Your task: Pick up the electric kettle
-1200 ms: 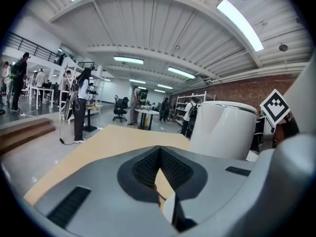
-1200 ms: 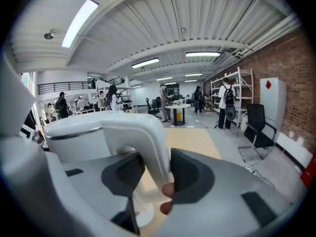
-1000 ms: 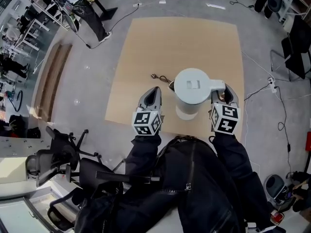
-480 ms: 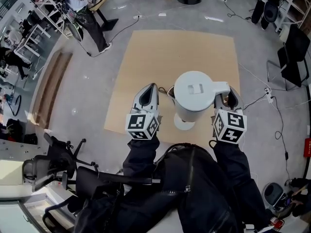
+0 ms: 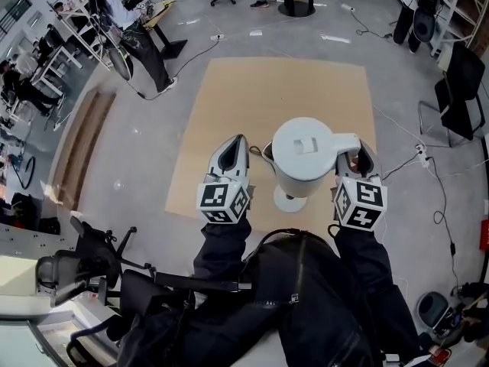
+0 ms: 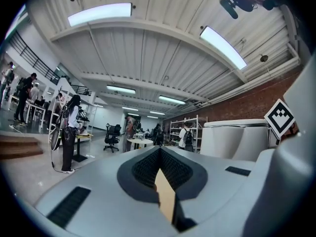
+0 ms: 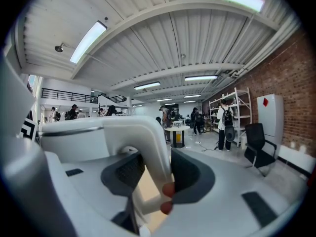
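A white electric kettle (image 5: 304,153) hangs in the air above its round white base (image 5: 288,200), which sits on a tan board (image 5: 283,98) on the floor. My right gripper (image 5: 352,160) is shut on the kettle's handle (image 7: 150,147), with the white body (image 7: 74,142) to the left in the right gripper view. My left gripper (image 5: 236,145) is level with the kettle's left side, shut and holding nothing. In the left gripper view its jaws (image 6: 159,158) meet, and the kettle (image 6: 232,139) stands off to the right. The power cord (image 5: 256,151) trails beside the kettle.
Grey concrete floor surrounds the board. Black office chairs (image 5: 99,254) stand at the lower left and another chair (image 5: 461,90) at the right. Cables (image 5: 428,167) run along the right side. People and desks (image 5: 114,14) fill the far left, and a round table base (image 5: 296,6) is beyond the board.
The kettle has come up off its base in the right gripper, so more of the base shows beneath it. The left gripper rose alongside, staying shut.
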Available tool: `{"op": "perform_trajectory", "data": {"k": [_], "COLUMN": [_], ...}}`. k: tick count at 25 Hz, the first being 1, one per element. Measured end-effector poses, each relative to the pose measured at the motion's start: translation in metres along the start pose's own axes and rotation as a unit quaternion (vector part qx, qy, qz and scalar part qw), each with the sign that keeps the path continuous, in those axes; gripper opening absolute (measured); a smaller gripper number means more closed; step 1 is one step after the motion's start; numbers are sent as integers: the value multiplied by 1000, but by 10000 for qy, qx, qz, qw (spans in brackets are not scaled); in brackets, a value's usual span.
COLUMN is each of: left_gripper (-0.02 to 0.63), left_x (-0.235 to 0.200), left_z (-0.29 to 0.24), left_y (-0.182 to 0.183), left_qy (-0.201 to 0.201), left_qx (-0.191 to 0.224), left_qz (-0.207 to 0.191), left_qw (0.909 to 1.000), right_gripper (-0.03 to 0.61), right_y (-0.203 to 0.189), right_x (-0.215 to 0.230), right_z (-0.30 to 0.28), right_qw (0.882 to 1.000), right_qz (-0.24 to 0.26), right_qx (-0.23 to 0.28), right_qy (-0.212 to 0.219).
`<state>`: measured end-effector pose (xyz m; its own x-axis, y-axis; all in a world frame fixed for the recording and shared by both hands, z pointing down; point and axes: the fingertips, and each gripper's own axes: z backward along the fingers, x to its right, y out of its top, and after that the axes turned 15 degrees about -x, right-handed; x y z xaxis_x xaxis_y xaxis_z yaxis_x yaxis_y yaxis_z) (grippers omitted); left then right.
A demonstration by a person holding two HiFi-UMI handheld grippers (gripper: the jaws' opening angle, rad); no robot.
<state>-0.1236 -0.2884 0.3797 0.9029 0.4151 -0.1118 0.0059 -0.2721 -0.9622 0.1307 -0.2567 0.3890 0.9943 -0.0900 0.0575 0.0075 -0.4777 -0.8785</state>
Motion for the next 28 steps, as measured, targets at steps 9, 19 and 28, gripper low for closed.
{"op": "perform_trajectory", "data": {"k": [9,19,28], "left_gripper": [0,0,0], "left_x": [0,0,4], "left_z": [-3,1,-3], "left_y": [-3,-4,-10], "left_qy": [-24,-26,-196], "left_qx": [-72,-82,-195], "left_qz": [-39,-43,-44], "left_qw": [10000,10000,9996], "right_gripper": [160,160,160], "right_y": [-5,-7,-13], "right_x": [0,1,3], "right_z": [-2,1,-3], "right_qw": [10000,9998,9997], "right_qz": [-63,-166,-200], "right_qx": [-40,-27,-109], "right_qy": [-43,-72,-113]}}
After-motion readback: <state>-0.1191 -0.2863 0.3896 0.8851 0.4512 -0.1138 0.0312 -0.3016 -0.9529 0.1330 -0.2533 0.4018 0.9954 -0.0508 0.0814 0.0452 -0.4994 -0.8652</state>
